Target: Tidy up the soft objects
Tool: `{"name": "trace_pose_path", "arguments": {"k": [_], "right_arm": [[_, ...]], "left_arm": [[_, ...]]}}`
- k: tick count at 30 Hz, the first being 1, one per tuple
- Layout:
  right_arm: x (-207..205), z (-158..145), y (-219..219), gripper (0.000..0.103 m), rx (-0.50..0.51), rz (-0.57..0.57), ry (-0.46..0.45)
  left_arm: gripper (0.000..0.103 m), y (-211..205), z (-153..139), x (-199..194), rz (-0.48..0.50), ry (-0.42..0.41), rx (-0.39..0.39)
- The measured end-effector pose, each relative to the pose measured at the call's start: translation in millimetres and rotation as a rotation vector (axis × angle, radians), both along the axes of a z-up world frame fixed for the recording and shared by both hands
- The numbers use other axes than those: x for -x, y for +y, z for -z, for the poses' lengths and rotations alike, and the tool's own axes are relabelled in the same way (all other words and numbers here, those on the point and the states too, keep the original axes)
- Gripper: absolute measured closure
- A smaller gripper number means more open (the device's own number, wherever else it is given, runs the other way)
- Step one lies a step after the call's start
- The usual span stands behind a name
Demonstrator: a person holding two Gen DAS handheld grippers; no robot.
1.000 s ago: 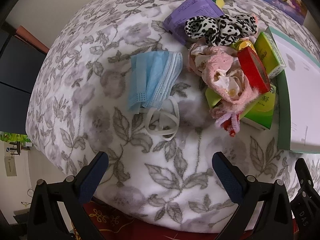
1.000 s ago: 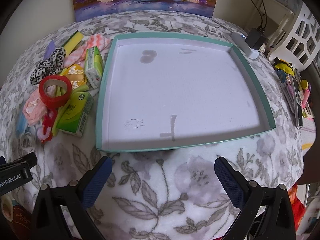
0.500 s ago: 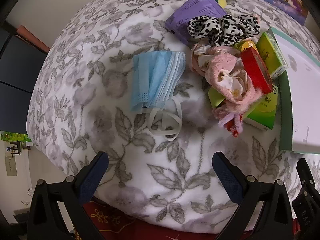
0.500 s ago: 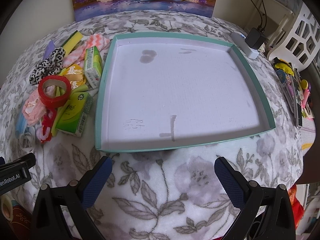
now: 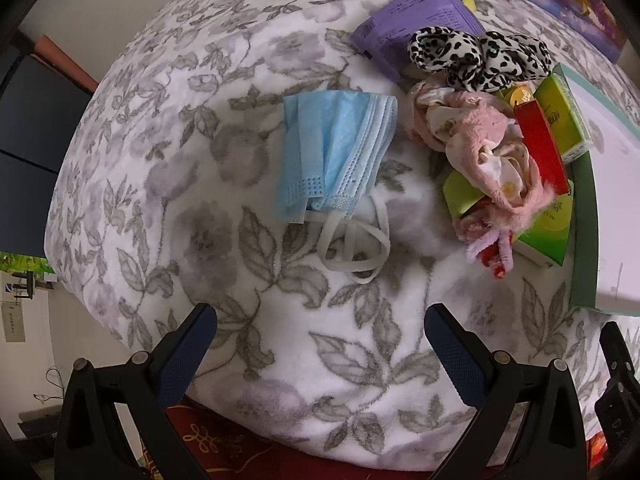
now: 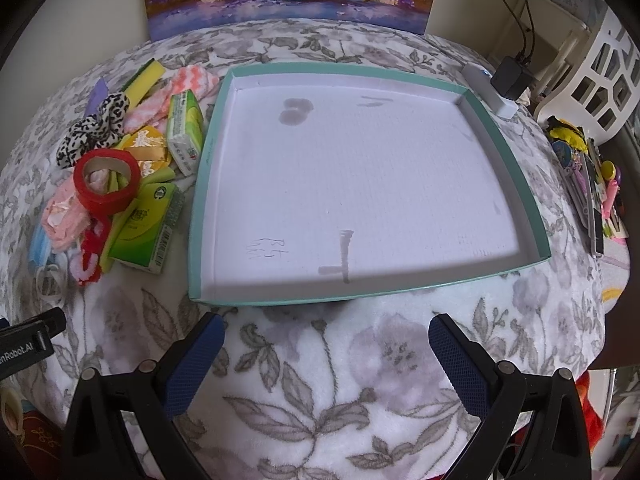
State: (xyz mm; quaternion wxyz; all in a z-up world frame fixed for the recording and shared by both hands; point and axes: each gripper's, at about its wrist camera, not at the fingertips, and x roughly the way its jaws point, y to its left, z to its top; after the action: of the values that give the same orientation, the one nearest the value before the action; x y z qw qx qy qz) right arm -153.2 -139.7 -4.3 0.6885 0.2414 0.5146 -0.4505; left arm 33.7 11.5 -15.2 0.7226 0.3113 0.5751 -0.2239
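Nothing sorted yet

Both my left gripper [image 5: 320, 340] and right gripper [image 6: 326, 344] hang spread and empty; the tray [image 6: 516, 184] sits bare, while the blue mask [image 5: 332, 160] and soft pile [image 6: 100, 168] wait left of it.

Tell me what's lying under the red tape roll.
The red tape roll rests on a pink fuzzy cloth and green tissue packs, with yellow-green strips showing through its hole. Anything deeper in the pile is covered.
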Motion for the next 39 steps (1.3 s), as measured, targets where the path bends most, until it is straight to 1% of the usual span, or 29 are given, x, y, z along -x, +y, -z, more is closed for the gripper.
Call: {"name": "trace_pose_path", "arguments": {"k": [17, 29, 30, 33, 35, 37, 39], "right_arm": [[-8, 5, 3, 0.0, 0.002, -0.006, 0.033], [-18, 5, 10, 0.0, 0.007, -0.019, 0.043], [-19, 3, 11, 0.0, 0.01, -0.017, 0.04], [-22, -9, 15, 0.0, 0.052, -0.018, -0.002], [-25, -19, 19, 0.0, 0.078, -0.032, -0.041], [-32, -25, 23, 0.0, 0.087, -0.054, -0.078], [-40, -28, 26, 0.0, 0.082, -0.07, -0.107]], "left_arm": [[0.0, 1, -3, -5, 0.012, 0.026, 0.069], [0.0, 4, -4, -9, 0.013, 0.051, 0.099], [0.0, 6, -5, -10, 0.01, 0.053, 0.107], [0.0, 15, -18, -19, -0.026, 0.056, 0.18], [0.0, 22, -28, -26, -0.064, 0.034, 0.228], [0.0, 26, -35, -33, -0.086, 0.002, 0.253], [0.0, 28, -36, -39, -0.105, 0.003, 0.27]]}}
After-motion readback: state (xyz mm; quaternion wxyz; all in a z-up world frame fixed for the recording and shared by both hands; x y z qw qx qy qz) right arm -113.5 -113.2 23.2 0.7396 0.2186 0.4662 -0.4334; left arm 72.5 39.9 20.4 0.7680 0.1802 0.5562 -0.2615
